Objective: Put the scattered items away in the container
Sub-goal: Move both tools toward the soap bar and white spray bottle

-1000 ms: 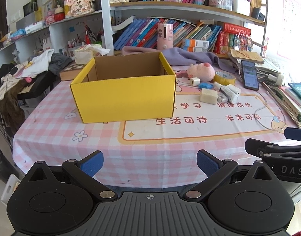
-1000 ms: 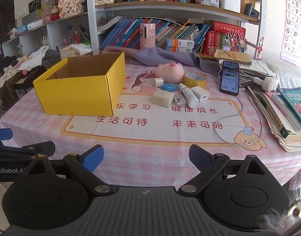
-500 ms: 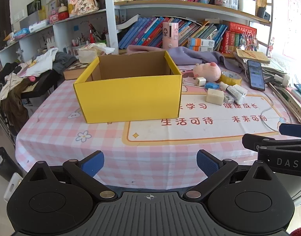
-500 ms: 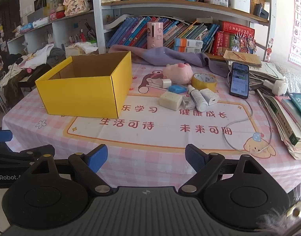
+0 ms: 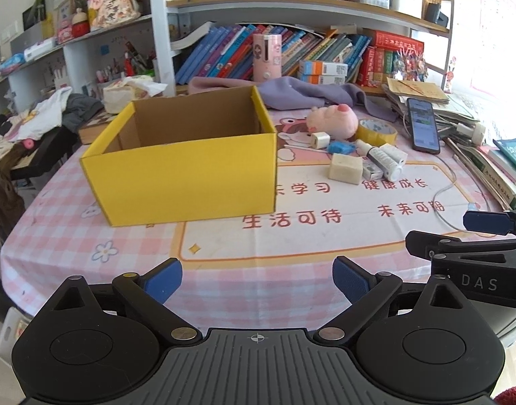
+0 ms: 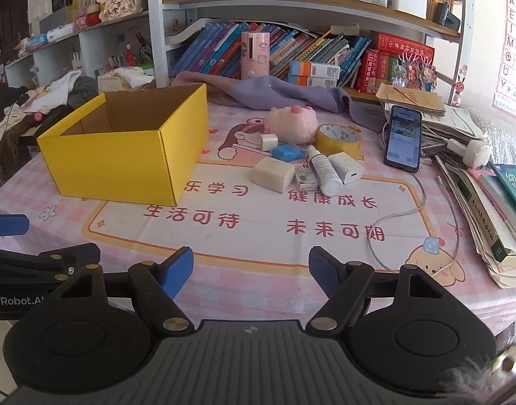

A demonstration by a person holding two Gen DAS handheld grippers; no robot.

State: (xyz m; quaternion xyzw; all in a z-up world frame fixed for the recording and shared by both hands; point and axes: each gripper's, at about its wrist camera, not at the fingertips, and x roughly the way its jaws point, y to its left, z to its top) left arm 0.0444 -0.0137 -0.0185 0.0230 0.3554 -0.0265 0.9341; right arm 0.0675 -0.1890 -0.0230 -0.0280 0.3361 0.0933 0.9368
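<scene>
— Which step was in hand?

— The approach, by my judgement. Nothing had been picked up. The box (image 6: 123, 155) stood open on the table (image 6: 258, 236), and what I could see of its inside was bare. Both grippers hung at the near edge of the table, the left gripper (image 5: 256, 278) with its fingers spread and nothing between them, the right gripper (image 6: 251, 270) likewise spread and holding nothing.

— Where did the items lie?

— In a cluster to the right of the box, well ahead of both sets of fingers: a soap (image 6: 272, 174), a small carton (image 6: 305, 177) touching it, a bottle (image 6: 323, 170) lying flat, a charger (image 6: 346, 167) beside that, then a blue piece (image 6: 287, 152), a plug (image 6: 269, 142), tape (image 6: 338, 136) and a plush pig (image 6: 293, 123) behind.

— And the next move?

— I judged the right gripper better placed. It would need to go forward, come down over the soap, the nearest piece, and close across its short sides without knocking the carton.
</scene>
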